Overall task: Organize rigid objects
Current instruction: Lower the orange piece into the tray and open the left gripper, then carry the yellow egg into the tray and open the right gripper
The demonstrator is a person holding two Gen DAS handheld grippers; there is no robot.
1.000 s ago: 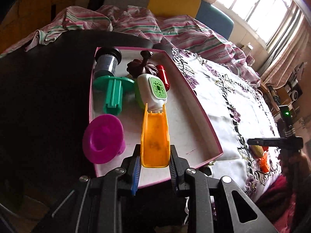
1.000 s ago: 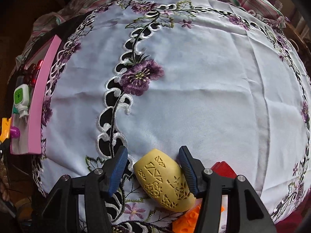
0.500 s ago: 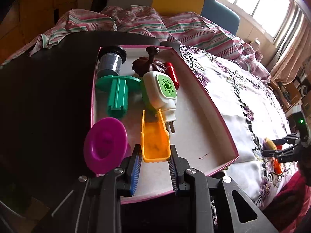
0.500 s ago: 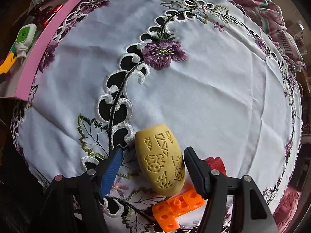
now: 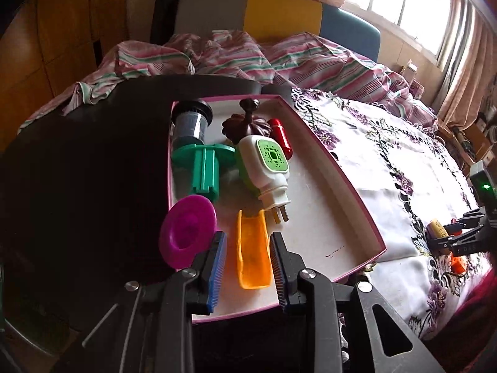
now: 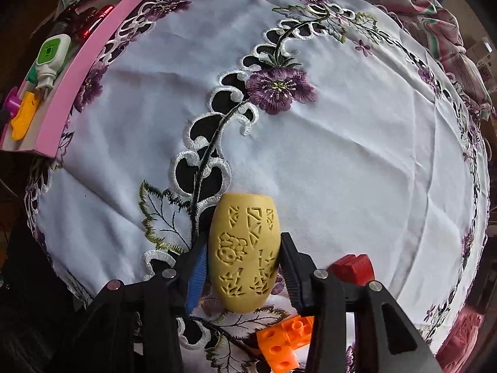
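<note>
Left tool (image 5: 247, 248): jaws narrow and just eased slightly apart. The orange scoop (image 5: 253, 258) lies between the pads on the tray floor, with a visible gap at the left pad; not gripped.

Pink-rimmed tray (image 5: 313, 217) sits on the dark desk (image 5: 77, 171), its right wall along the edge of the embroidered cloth (image 6: 341, 140). Scoop is at the tray's near end. Just left of it is a magenta cup (image 5: 186, 236) on its side at the left wall. Beyond the scoop, the prongs of a white-and-green plug-in unit (image 5: 267, 168) point at it. Left of that is a green flanged spool (image 5: 202, 168). At the far end are a dark cylinder (image 5: 191, 121), a brown knobbed piece (image 5: 245, 124) and a red capsule (image 5: 281, 138).

Right tool (image 6: 243, 242): points down at the cloth, jaws just closing, both pads now against a yellow carved egg-shaped piece (image 6: 245, 248), near the cloth's near edge. Orange building block (image 6: 285, 338) lies just beside it, nearer the camera; red block (image 6: 354, 269) lies behind the right finger
</note>
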